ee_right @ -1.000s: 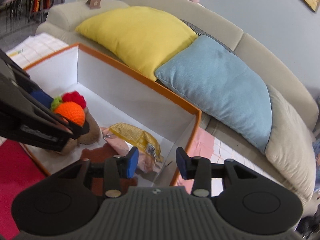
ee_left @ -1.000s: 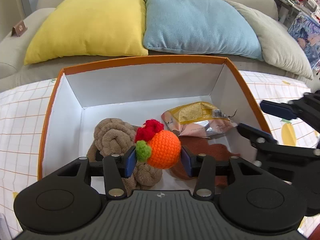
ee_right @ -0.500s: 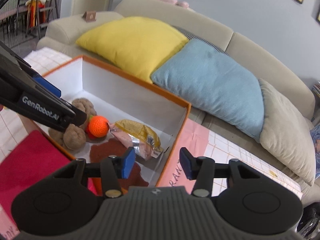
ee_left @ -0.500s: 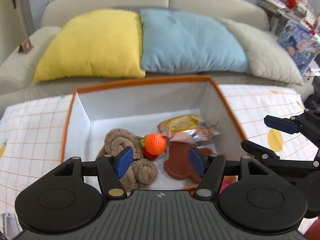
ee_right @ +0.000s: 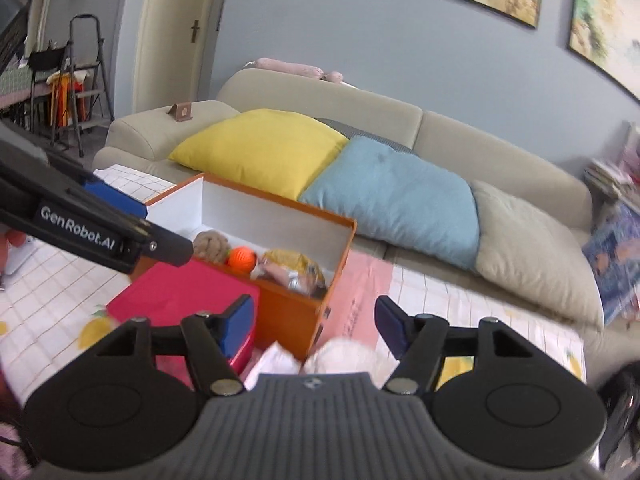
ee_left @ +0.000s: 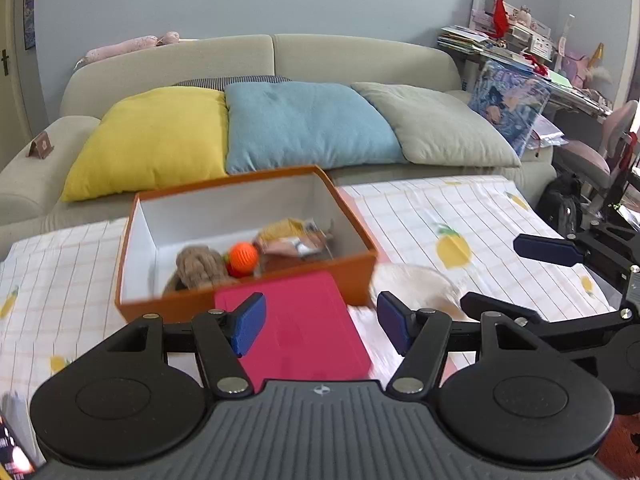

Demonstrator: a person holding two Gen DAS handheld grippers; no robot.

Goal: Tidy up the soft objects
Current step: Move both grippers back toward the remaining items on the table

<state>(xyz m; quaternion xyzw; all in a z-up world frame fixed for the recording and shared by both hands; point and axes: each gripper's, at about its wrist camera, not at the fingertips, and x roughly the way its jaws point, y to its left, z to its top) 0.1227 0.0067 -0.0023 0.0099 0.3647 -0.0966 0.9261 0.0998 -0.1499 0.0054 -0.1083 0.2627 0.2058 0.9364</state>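
Note:
An orange box with white inner walls stands on the checked cloth. Inside it lie an orange crocheted ball, a brown knotted plush and a yellow snack bag. The box, ball and plush also show in the right wrist view. My left gripper is open and empty, pulled back above a red lid. My right gripper is open and empty, above a white fluffy object, also seen in the left wrist view.
A beige sofa with yellow, blue and grey pillows stands behind the box. A cluttered shelf and pink chair are at the right. A stepladder stands far left.
My left gripper let go of the orange ball, which now lies in the box, and drew back and up. My right gripper also pulled back and opened wider.

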